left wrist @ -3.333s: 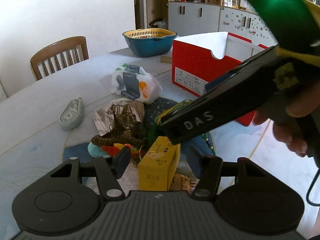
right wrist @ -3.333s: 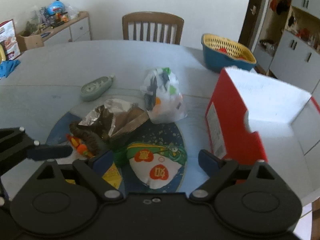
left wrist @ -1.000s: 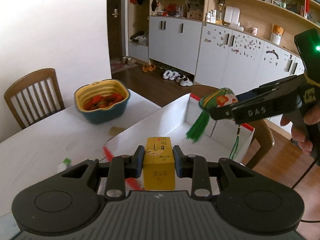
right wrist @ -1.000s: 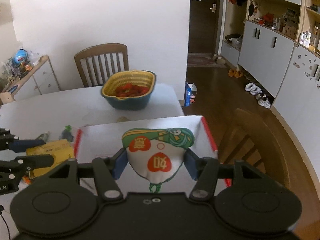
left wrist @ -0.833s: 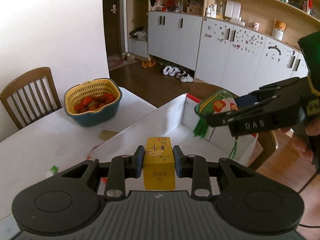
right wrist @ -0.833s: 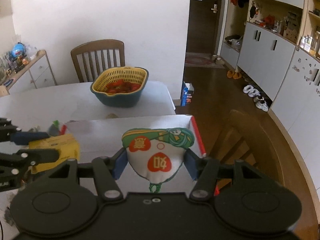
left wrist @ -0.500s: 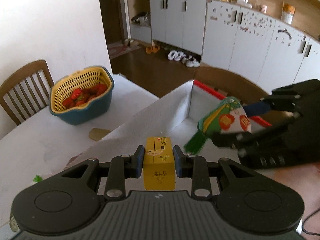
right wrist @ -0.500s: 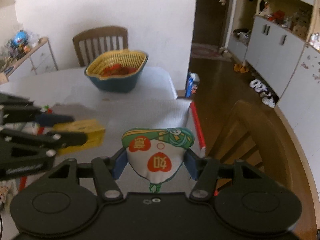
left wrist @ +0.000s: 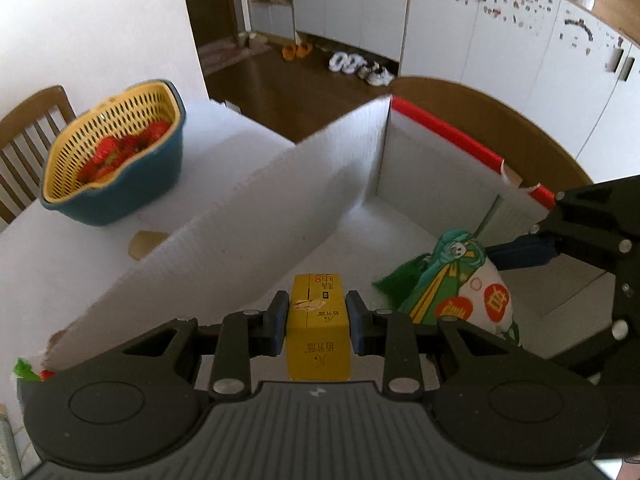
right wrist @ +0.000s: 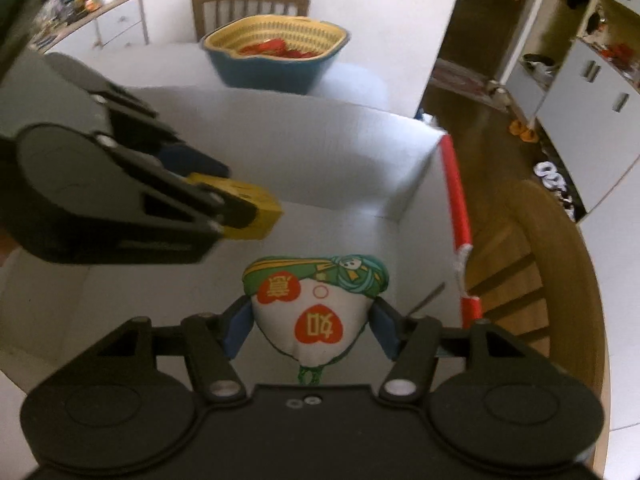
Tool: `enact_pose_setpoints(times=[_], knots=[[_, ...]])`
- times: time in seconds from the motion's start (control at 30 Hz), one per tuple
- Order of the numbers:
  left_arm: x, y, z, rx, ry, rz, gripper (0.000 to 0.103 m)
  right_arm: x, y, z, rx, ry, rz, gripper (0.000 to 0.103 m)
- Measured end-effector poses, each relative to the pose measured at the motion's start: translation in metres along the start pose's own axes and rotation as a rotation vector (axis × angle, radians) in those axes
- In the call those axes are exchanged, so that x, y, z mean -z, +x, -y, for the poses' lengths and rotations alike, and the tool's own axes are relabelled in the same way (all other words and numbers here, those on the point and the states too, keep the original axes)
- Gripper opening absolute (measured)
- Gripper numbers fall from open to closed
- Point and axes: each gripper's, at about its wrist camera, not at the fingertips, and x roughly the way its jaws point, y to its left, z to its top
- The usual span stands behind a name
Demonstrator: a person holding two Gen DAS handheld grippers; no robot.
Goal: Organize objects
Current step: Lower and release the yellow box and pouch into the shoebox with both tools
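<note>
Both grippers lowered into white box [left wrist: 280, 216], left gripper [left wrist: 318, 316] clamping yellow carton [left wrist: 319, 344], right gripper [right wrist: 310, 330] around pouch [right wrist: 316, 312]

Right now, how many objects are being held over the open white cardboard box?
2. A small yellow carton sits in the left gripper's jaws; a white-and-green fabric pouch sits between the right gripper's jaws. The box floor is partly hidden.

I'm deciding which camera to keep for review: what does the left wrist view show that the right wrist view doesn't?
Left wrist only: the yellow box face-on between the left gripper fingers.

Right wrist only: a cluttered sideboard behind the chair.

Both: the white carton, the strawberry basket, and the embroidered pouch in the right gripper.
</note>
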Motion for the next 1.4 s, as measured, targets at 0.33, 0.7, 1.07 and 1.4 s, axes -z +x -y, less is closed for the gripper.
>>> enact_pose_setpoints(times=[0.33, 0.7, 1.07, 1.4], knots=[[0.002, 0.018, -0.001, 0.035, -0.004, -0.122, 0.03, -0.011, 0.017, -0.005, -0.099, -0.029, -0.119, 0.062], [0.001, 0.022, -0.003, 0.03, -0.037, -0.159, 0.033, -0.013, 0.026, -0.009, -0.09, -0.054, -0.167, 0.071], [0.003, -0.006, -0.005, 0.029, -0.058, -0.086, 0.067, -0.013, 0.007, -0.004, -0.109, -0.028, -0.117, 0.079], [0.011, -0.06, -0.016, 0.04, -0.087, 0.027, 0.067, -0.014, -0.028, 0.001, -0.14, 0.057, -0.034, 0.08]])
